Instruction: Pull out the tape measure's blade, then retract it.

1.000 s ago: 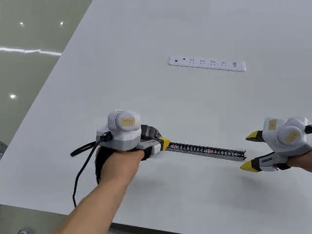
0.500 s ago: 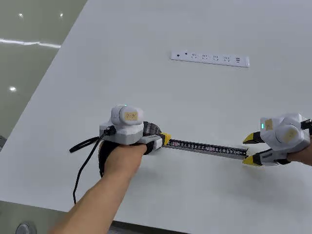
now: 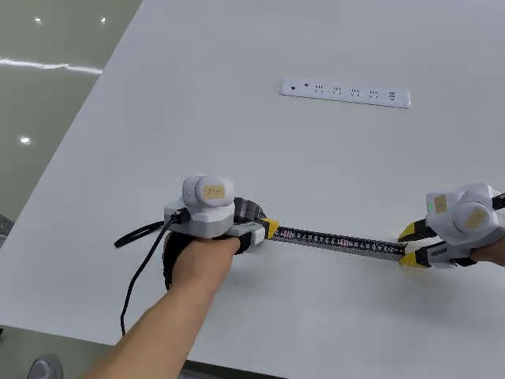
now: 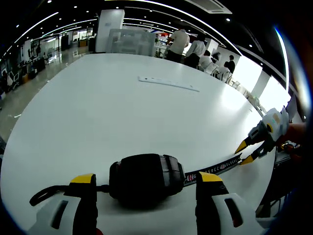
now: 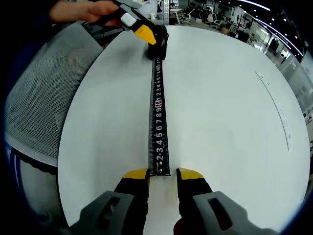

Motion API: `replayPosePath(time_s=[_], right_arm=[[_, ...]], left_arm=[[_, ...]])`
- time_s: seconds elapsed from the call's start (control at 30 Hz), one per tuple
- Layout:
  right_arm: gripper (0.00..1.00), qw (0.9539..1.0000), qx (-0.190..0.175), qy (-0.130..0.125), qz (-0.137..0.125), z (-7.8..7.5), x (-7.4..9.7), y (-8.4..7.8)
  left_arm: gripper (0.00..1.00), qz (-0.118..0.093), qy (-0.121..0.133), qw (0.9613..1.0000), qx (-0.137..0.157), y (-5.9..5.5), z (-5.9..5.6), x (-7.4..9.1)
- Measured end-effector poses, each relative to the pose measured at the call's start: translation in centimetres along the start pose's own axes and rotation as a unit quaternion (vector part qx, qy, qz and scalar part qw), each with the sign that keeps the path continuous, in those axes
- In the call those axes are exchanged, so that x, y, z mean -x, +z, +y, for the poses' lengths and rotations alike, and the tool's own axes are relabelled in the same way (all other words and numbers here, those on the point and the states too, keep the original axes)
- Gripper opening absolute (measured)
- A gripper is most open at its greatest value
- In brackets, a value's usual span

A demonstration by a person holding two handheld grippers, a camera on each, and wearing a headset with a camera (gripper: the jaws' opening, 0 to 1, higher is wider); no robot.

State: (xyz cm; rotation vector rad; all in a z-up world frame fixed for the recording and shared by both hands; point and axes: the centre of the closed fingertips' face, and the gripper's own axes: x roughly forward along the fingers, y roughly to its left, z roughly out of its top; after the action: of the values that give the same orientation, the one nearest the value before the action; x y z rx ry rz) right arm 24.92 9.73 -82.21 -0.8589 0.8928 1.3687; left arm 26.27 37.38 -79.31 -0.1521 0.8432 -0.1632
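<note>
Two narrow-set jaws of the right gripper [image 5: 163, 174] flank the free end of the blade [image 5: 159, 103], with a thin gap left on one side. I would close squarely on that end and keep any travel straight along the blade's line. Directly ahead, the tape measure case [image 3: 245, 213] lies between the wider jaws of the left gripper [image 4: 146, 180]; I cannot tell whether they pinch it, and it needs steadying.

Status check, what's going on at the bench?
Left gripper straddling tape measure case. Right gripper open at blade tip. Blade out, flat on table. Power strip far off.
</note>
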Motion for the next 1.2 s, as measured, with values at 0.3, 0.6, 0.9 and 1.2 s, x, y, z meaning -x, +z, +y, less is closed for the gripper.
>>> replayPosePath(time_s=[0.3, 0.6, 0.9, 1.2], right_arm=[[0.15, 1.0000, 0.007, 0.002, -0.001, 0.10, -0.03, 0.17], [0.14, 0.9999, 0.013, 0.004, 0.001, 0.14, -0.09, 0.19], [0.13, 0.9999, 0.011, 0.002, 0.003, 0.16, -0.11, 0.13], [0.13, 0.9999, 0.012, 0.000, 0.005, 0.21, -0.11, 0.12]], left_arm=[[0.78, 0.001, -0.001, 1.0000, 0.003, -0.15, -0.06, -0.23], [0.76, -0.004, 0.000, 1.0000, 0.003, -0.01, -0.02, -0.25], [0.72, -0.008, 0.000, 0.9999, 0.011, -0.06, -0.03, -0.40], [0.71, -0.008, 0.001, 0.9999, 0.013, -0.06, 0.17, -0.61]])
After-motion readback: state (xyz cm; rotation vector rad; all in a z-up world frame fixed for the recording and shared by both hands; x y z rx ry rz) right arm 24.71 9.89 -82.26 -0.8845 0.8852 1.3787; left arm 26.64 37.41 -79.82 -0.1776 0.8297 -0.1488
